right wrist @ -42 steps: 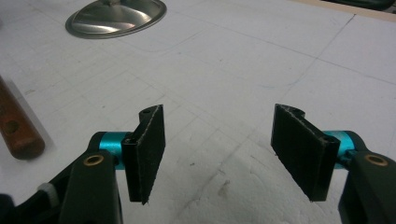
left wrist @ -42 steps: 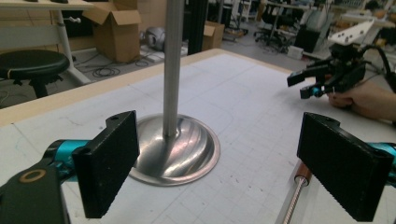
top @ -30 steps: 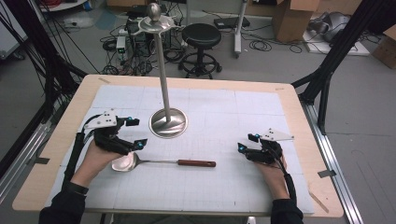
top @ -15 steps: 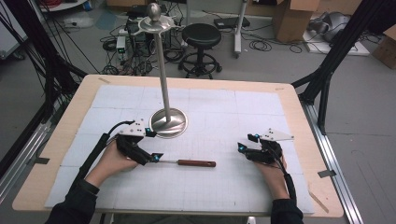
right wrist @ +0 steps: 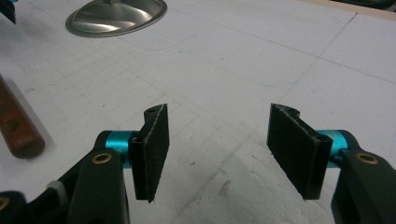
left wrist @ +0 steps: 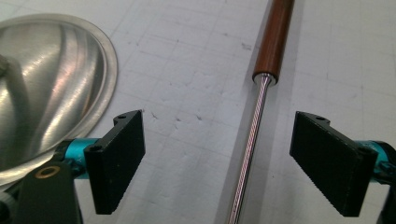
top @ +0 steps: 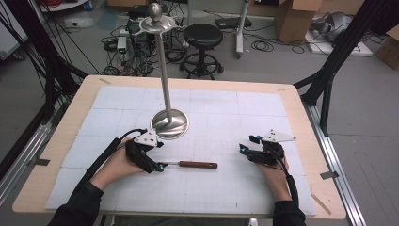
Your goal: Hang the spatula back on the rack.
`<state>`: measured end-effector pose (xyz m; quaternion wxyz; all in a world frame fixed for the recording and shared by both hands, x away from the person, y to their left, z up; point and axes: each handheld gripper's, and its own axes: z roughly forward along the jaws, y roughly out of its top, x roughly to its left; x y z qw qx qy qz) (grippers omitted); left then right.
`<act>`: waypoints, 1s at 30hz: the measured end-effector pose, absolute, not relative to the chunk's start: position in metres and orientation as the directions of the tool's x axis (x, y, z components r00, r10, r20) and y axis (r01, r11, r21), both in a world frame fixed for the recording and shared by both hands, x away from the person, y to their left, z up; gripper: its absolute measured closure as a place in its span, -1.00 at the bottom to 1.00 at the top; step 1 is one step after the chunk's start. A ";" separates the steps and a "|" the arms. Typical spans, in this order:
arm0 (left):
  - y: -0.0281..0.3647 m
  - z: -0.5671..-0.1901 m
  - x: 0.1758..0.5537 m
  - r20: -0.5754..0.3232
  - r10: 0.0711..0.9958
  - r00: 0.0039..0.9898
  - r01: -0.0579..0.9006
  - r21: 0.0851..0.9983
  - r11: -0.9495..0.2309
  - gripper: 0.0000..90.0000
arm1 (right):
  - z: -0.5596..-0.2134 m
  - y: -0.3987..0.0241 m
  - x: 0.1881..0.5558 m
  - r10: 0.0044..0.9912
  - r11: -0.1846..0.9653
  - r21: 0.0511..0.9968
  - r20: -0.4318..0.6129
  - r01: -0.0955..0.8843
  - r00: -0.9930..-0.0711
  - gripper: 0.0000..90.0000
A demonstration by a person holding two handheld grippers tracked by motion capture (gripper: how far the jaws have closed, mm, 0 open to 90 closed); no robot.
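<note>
While open, left gripper straddles ladle.

Black stool and cardboard boxes

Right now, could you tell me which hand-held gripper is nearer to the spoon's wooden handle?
Left. The left hand-held gripper straddles the metal shaft just short of the wooden handle; the right hand-held gripper rests apart, beyond the handle's far end.

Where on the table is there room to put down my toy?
Bare white mat lies behind the right gripper, right of the tall steel stand. It is crowded near the left gripper, over the wooden-handled steel spoon.
</note>
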<state>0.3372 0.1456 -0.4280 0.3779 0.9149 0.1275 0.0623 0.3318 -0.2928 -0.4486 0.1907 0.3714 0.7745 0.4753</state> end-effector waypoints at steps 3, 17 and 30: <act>0.143 -0.431 0.337 0.030 0.267 0.963 0.174 0.686 -0.706 -0.47 | -0.449 -0.293 0.332 0.756 0.273 0.878 0.058 0.394 -0.652 -0.14; 0.139 -0.431 0.336 0.018 0.231 0.973 0.169 0.624 -0.763 0.23 | -0.449 -0.293 0.332 0.756 0.272 0.877 0.060 0.396 -0.652 -0.12; 0.128 -0.425 0.341 -0.016 0.247 0.969 0.215 0.553 -0.805 0.57 | -0.449 -0.293 0.332 0.752 0.276 0.875 0.061 0.397 -0.656 -0.11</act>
